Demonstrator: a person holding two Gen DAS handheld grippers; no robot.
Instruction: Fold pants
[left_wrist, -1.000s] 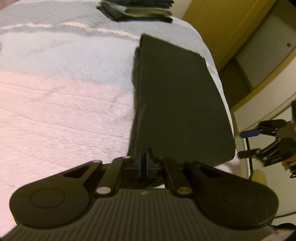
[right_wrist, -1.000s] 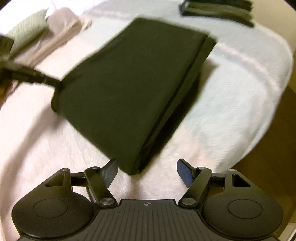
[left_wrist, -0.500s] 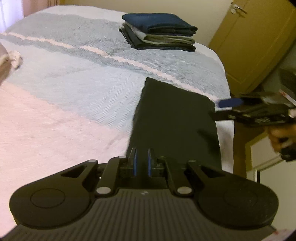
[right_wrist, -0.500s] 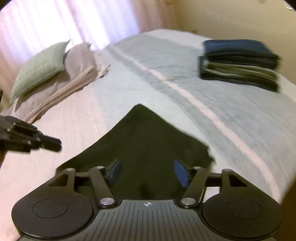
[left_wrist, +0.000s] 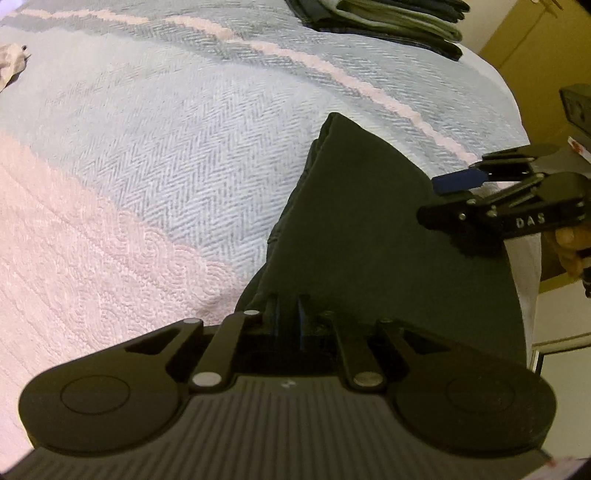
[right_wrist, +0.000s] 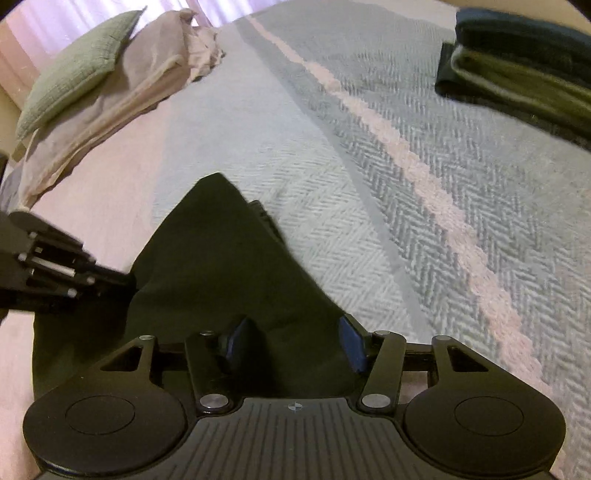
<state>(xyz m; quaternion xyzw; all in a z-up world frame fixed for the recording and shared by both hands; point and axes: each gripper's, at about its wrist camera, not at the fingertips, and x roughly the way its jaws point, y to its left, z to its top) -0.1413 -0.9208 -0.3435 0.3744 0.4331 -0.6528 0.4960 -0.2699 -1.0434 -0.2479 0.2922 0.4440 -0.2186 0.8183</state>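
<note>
Left wrist view: left claw (left_wrist: 287, 314) clamped on near edge of dark pants (left_wrist: 388, 236), folded on bed (left_wrist: 166, 155). Right claw (left_wrist: 447, 195) over far side; hand (left_wrist: 570, 245) behind it.

Right wrist view: right claw (right_wrist: 295, 345) spread wide over pants (right_wrist: 218, 266), gripping nothing. Folded stack (right_wrist: 517, 70) at far corner. Cloth looks soft, limp, light, layers may slide; best pinch all layers at edge.
</note>
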